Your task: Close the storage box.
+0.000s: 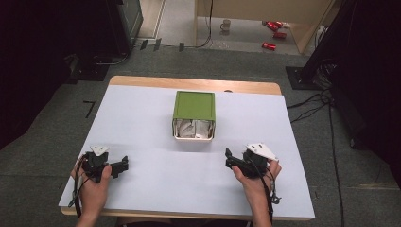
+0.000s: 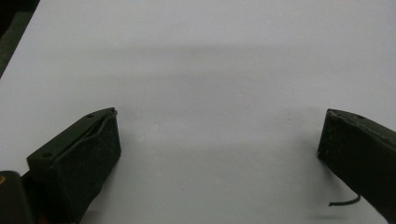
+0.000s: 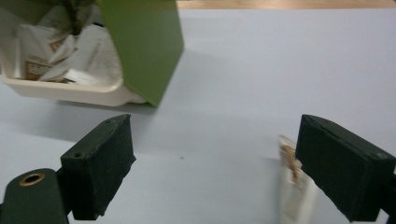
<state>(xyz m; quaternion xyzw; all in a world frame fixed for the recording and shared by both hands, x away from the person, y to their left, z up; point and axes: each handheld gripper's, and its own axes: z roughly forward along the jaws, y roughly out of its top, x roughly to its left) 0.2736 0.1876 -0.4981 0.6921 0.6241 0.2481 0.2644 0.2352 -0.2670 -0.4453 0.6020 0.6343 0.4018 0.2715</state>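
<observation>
At the left of the high view, the person's left hand point(image 1: 94, 182) holds the left gripper point(image 1: 124, 165) low over the white table cover point(image 1: 142, 123), near its front left corner. In the left gripper view its two black jaws stand wide apart over bare white surface with nothing between them; a thin dark strand curls beside the jaw at the right.

In the middle of the table sits the green box point(image 1: 194, 106), its cream-coloured open front point(image 1: 193, 137) facing the person and packed with white paper sachets point(image 1: 191, 127). In the right gripper view the sachets point(image 3: 56, 60) carry brown print, but the lettering is too blurred to read. No brand or label on the box itself can be made out.

At the right, the right hand point(image 1: 255, 179) holds the right gripper point(image 1: 228, 160), which points toward the box and is well apart from it. Its jaws are spread wide. In the right gripper view a single white sachet point(image 3: 295, 186) with a brown printed edge stands just beside the inner face of the right-hand jaw, seemingly touching it; the other jaw is well clear of it, so it is not pinched. Its print cannot be read either.
</observation>
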